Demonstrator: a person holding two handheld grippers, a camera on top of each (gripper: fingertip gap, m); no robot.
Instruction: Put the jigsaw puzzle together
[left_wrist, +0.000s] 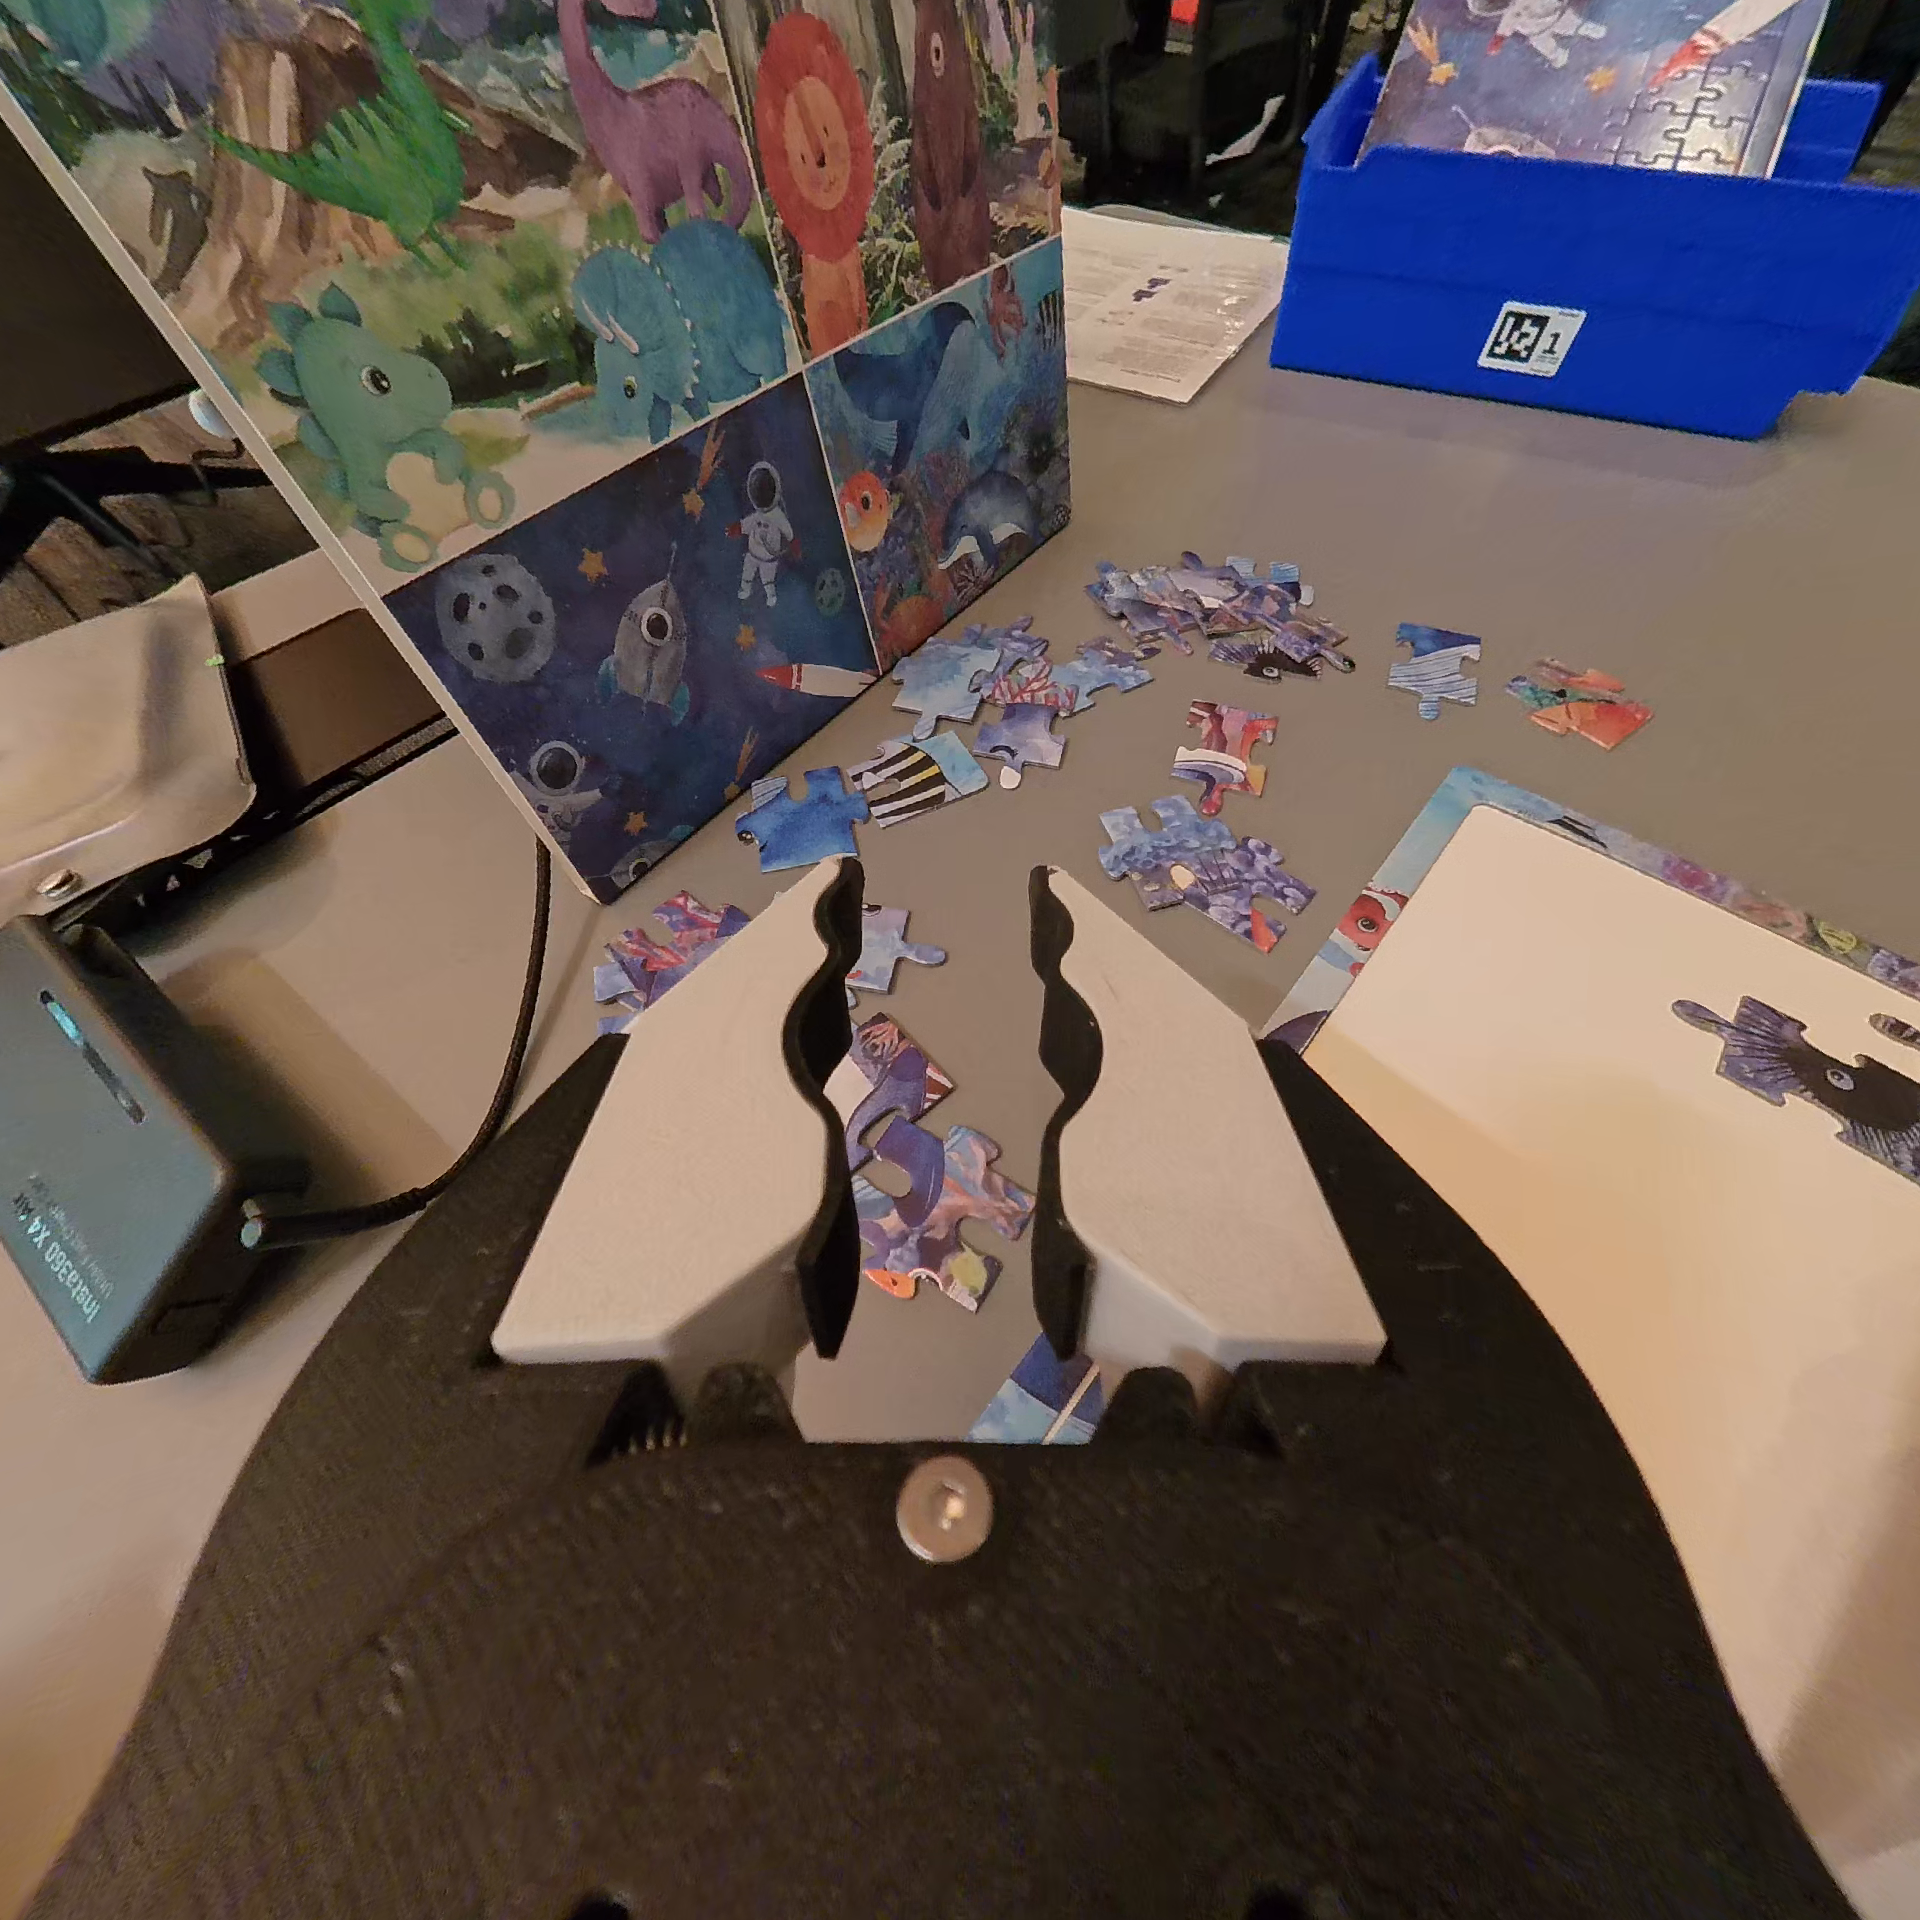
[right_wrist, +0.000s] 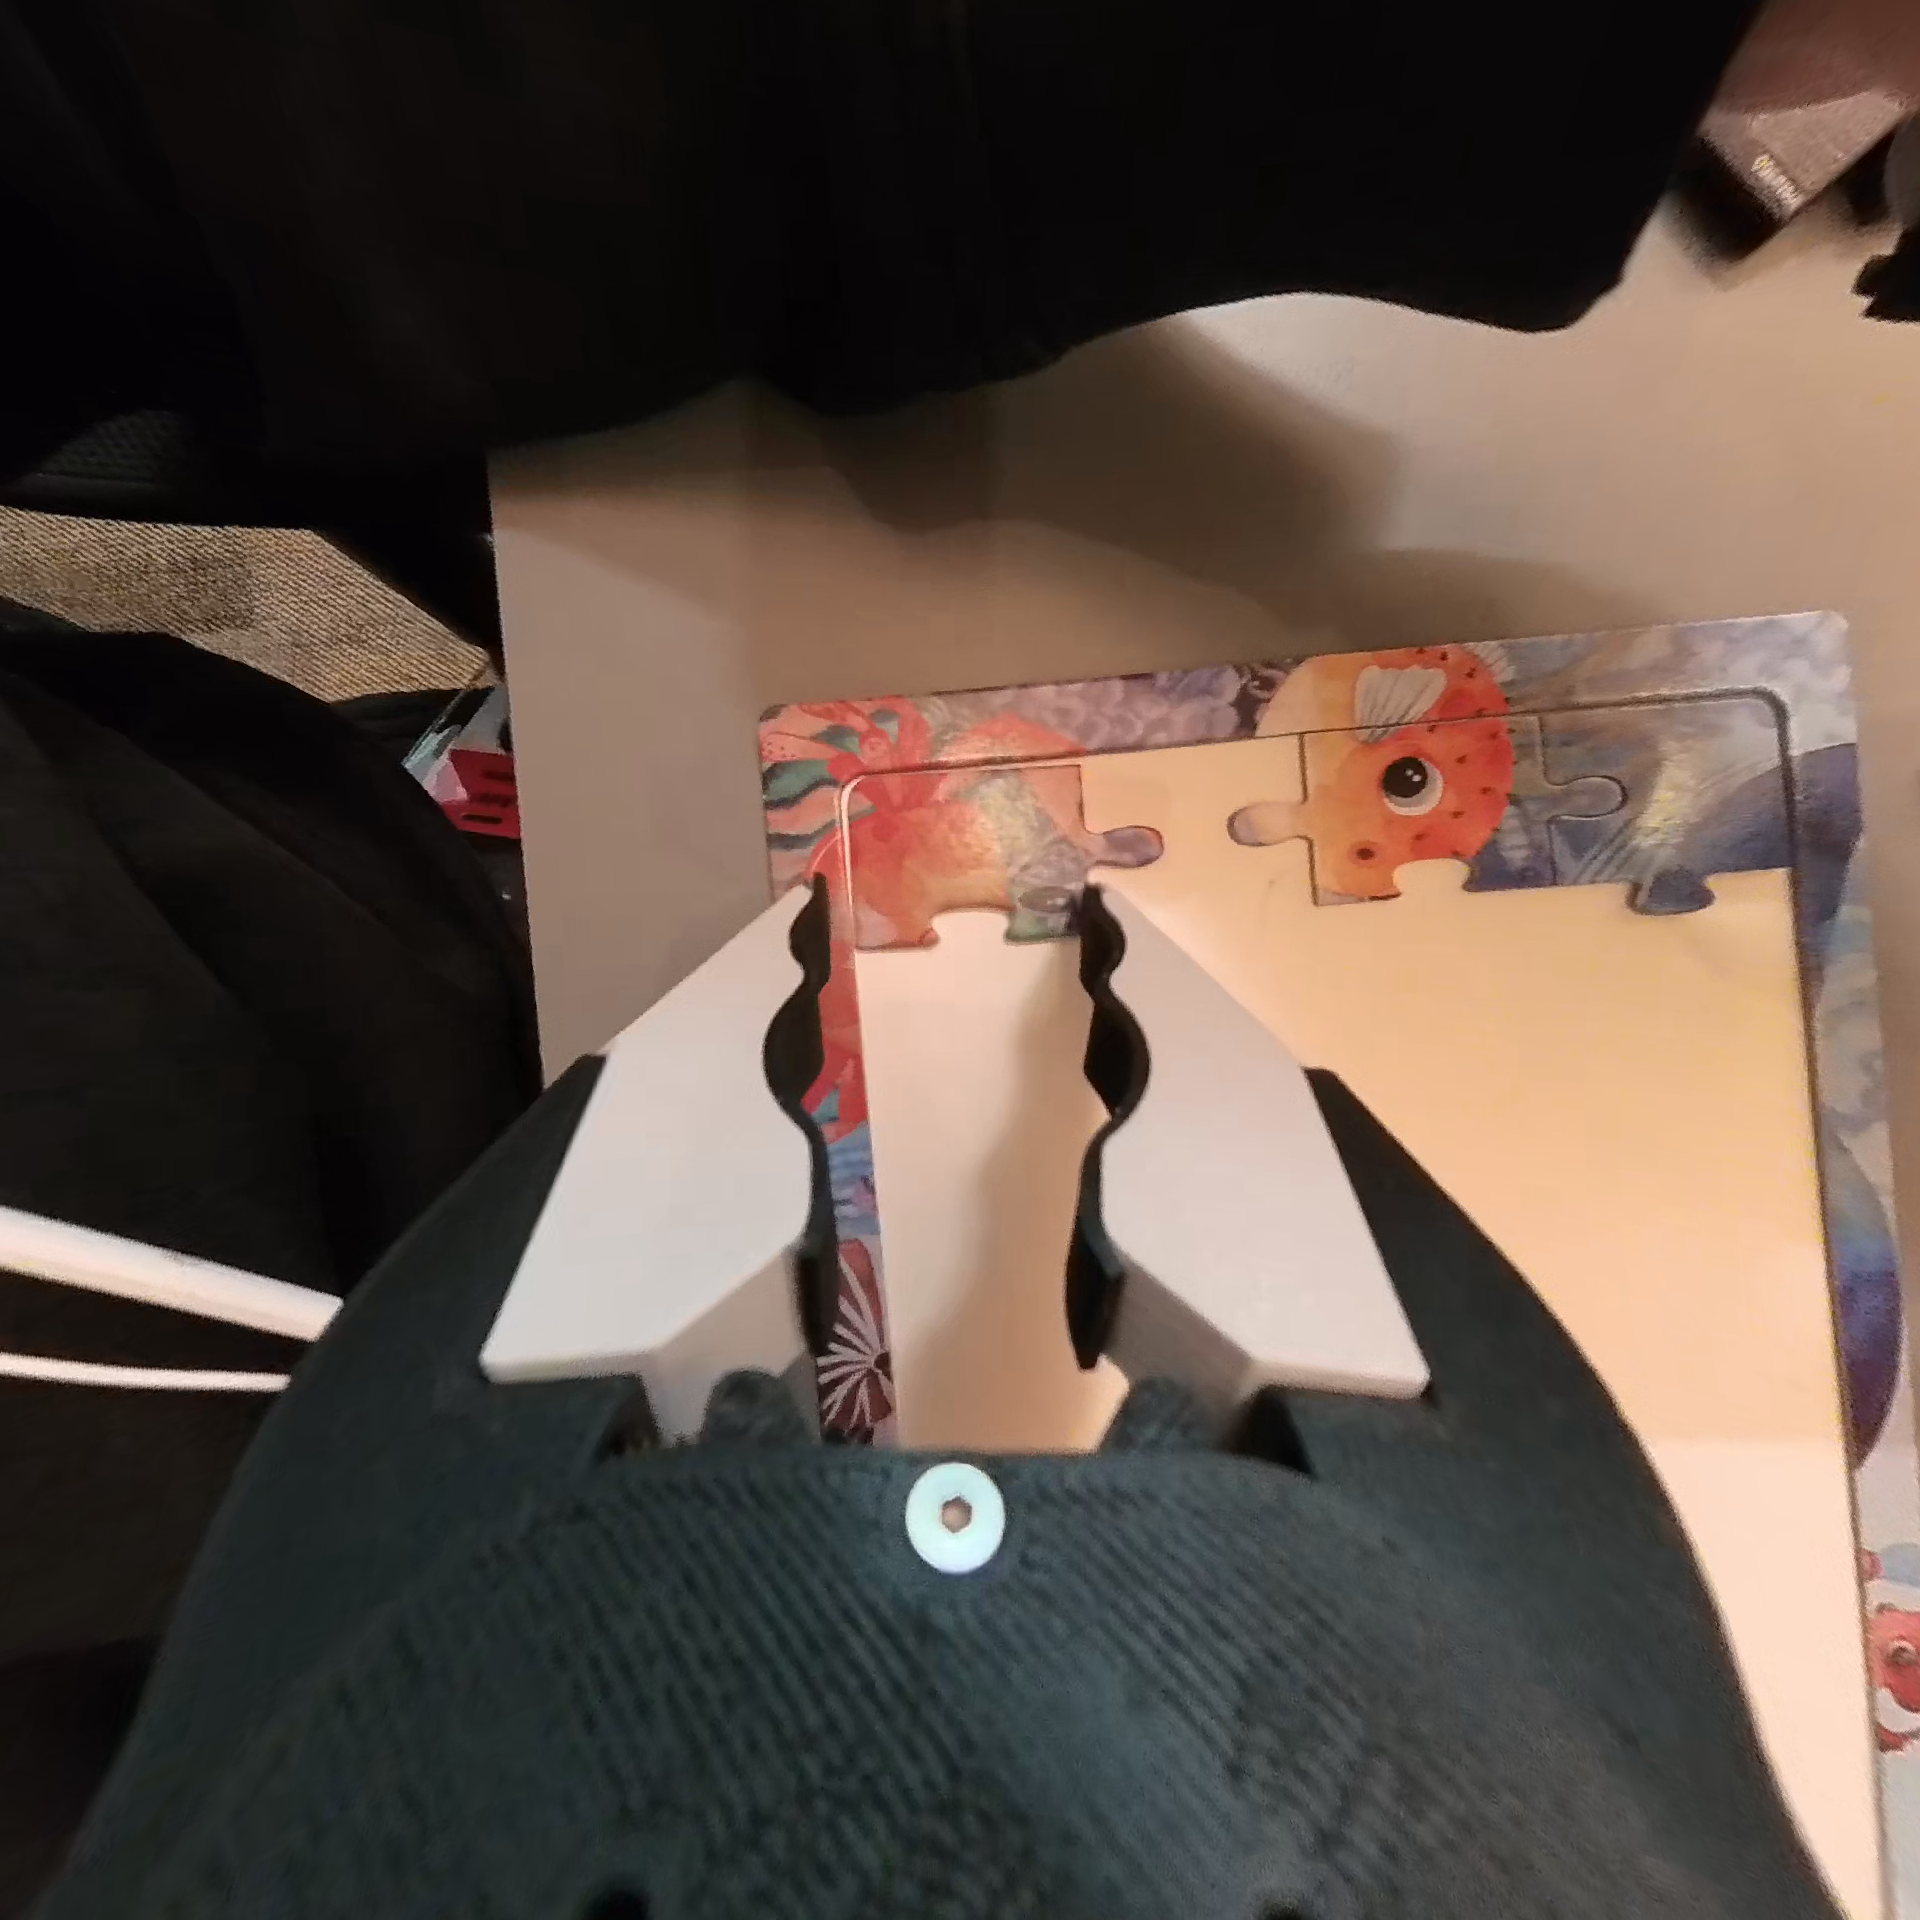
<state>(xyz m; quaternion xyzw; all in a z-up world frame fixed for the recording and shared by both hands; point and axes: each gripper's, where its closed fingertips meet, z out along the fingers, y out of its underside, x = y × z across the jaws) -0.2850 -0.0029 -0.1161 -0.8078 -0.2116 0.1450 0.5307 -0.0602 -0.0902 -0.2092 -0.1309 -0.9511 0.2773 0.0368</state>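
Observation:
Several loose puzzle pieces (left_wrist: 1205, 868) lie scattered on the grey table (left_wrist: 1558, 540). My left gripper (left_wrist: 945, 883) is open and empty, hovering over a few overlapping pieces (left_wrist: 925, 1174). The puzzle tray (left_wrist: 1475, 1039) lies at the right with a dark fish piece (left_wrist: 1818, 1081) in it. In the right wrist view the tray (right_wrist: 1455, 1091) holds an orange crab corner piece (right_wrist: 956, 842), an orange pufferfish piece (right_wrist: 1403, 800) and a blue piece (right_wrist: 1662, 821) along its far edge. My right gripper (right_wrist: 951, 894) is open and empty, its tips at the crab piece.
The upright picture board (left_wrist: 644, 416) with animal and space scenes stands at the left. A blue bin (left_wrist: 1579, 270) holding another puzzle sits at the back right, a paper sheet (left_wrist: 1164, 301) beside it. A grey camera box with cable (left_wrist: 104, 1164) lies at the left. Dark clothing (right_wrist: 727, 208) lies beyond the tray. One gripper's finger ends stand about 25 cm off the other's.

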